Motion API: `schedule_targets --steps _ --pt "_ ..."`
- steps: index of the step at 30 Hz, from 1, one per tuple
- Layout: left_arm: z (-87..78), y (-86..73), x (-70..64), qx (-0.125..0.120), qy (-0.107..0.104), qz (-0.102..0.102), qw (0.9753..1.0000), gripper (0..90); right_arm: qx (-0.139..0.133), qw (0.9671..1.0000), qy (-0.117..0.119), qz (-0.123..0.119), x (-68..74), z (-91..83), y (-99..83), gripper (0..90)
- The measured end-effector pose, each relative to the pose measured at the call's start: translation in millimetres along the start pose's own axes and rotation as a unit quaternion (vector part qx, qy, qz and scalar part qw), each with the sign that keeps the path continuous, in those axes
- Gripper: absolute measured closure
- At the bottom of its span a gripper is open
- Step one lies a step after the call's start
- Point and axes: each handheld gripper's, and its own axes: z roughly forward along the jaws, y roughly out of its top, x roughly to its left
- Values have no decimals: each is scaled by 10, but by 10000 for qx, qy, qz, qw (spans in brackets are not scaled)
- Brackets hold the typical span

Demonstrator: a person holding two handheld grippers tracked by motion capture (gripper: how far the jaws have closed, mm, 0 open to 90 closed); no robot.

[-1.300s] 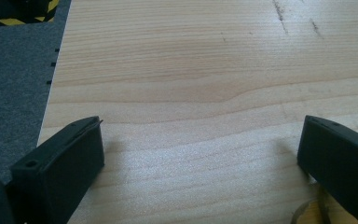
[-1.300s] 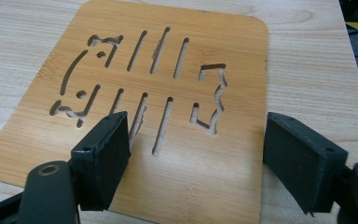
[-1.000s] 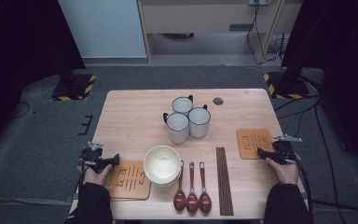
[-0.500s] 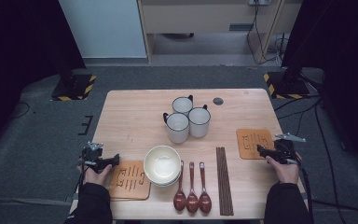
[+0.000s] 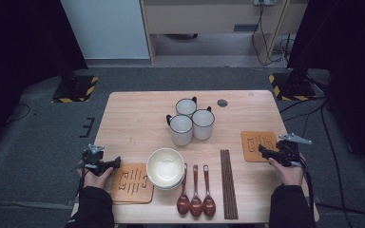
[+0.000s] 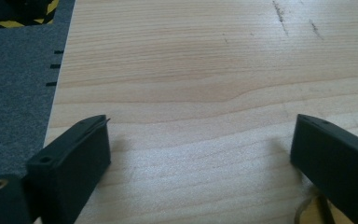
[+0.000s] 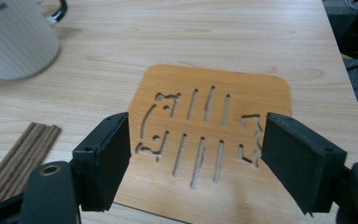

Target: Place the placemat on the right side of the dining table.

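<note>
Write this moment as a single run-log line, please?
left gripper: open, over bare table | right gripper: open, over wooden coaster | nothing held

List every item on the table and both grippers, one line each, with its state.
left gripper: open, over bare table
right gripper: open, above right coaster
right coaster: flat, bare
left coaster: flat, beside the bowls
bowls: stacked, upright, empty
mugs: three, upright, clustered
spoons: three, side by side
chopsticks: bundled, lying flat
</note>
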Motion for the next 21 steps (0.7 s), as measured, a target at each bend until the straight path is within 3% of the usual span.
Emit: schedule_targets --steps 7,14,21 --pt "-80 20 -13 -132 -179 -57 9997 173 -131 9996 202 -113 145 -83 72 249" --pt "-182 73 -55 -319 -349 -43 9989 202 -187 9987 395 -250 303 -120 129 250" --pt "-356 139 -112 -647 -641 -57 9958 219 -273 9972 598 -357 477 -170 195 250"
